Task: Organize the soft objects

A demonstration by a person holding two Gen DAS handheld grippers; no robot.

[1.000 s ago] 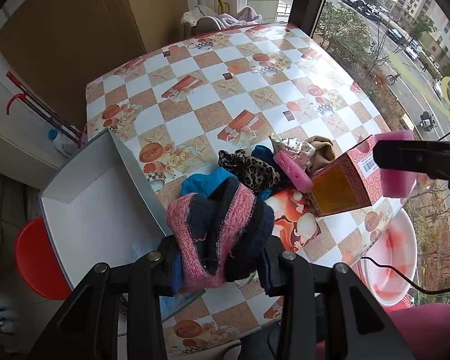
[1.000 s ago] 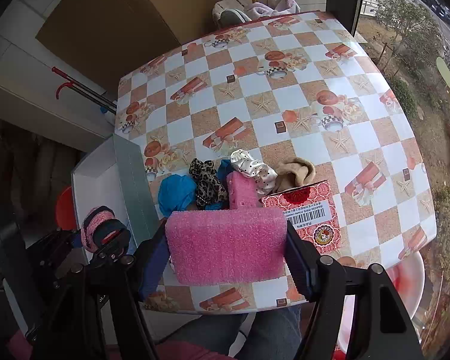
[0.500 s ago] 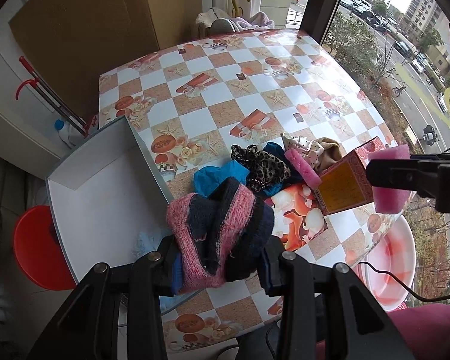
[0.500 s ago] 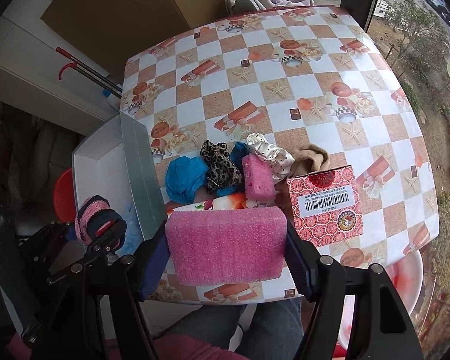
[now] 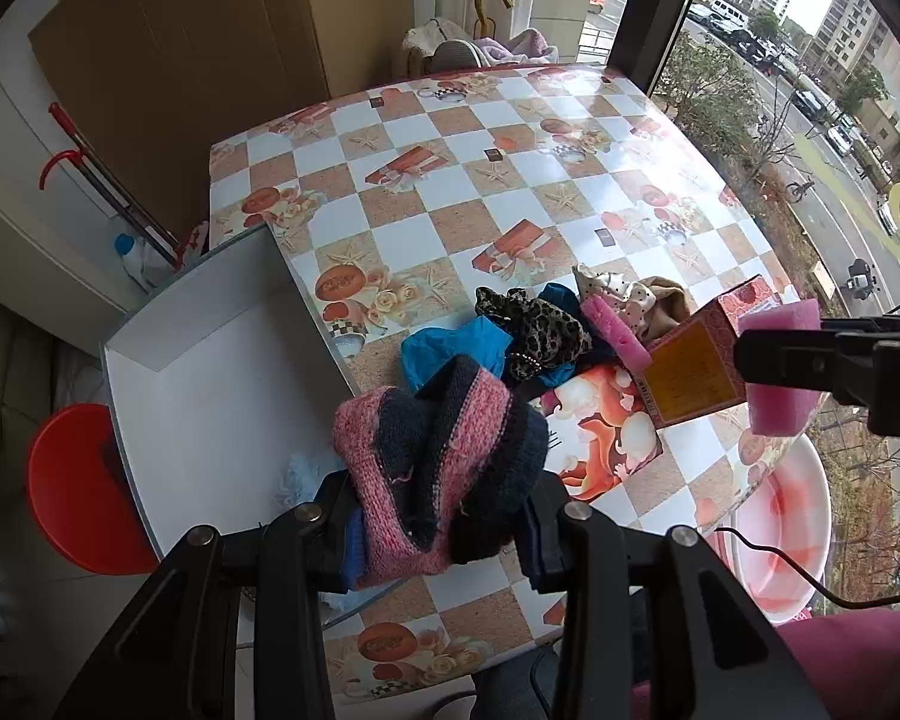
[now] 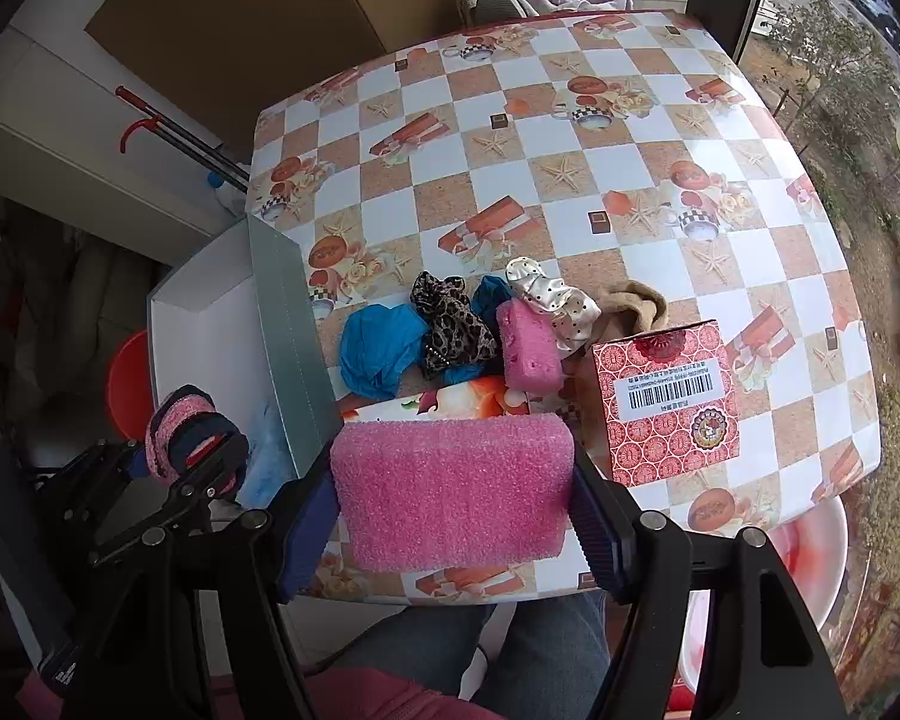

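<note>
Checkered oilcloth covers the bench (image 6: 630, 138). Left tongs (image 5: 438, 516) pinch a pink-and-navy knit bundle (image 5: 438, 450) beside the white box (image 5: 210, 396). Right tongs (image 6: 453, 492) pinch a pink sponge (image 6: 450, 489) above the bench's near edge, near the scrunchie pile (image 6: 450, 324).

- The left claw (image 5: 441, 531) points steeply down, its two black fingers (image 5: 324, 534) pressed against the sides of a pink and navy knitted bundle (image 5: 432, 462) held between them.
- The right claw (image 6: 453, 510) also points steeply down, its jaws set wider and clamped on the ends of a pink sponge block (image 6: 453, 489).
- Seen from the right wrist, the left claw sits low on the left side.
- The person's legs (image 6: 480, 648) in grey trousers show beneath the right claw.
</note>
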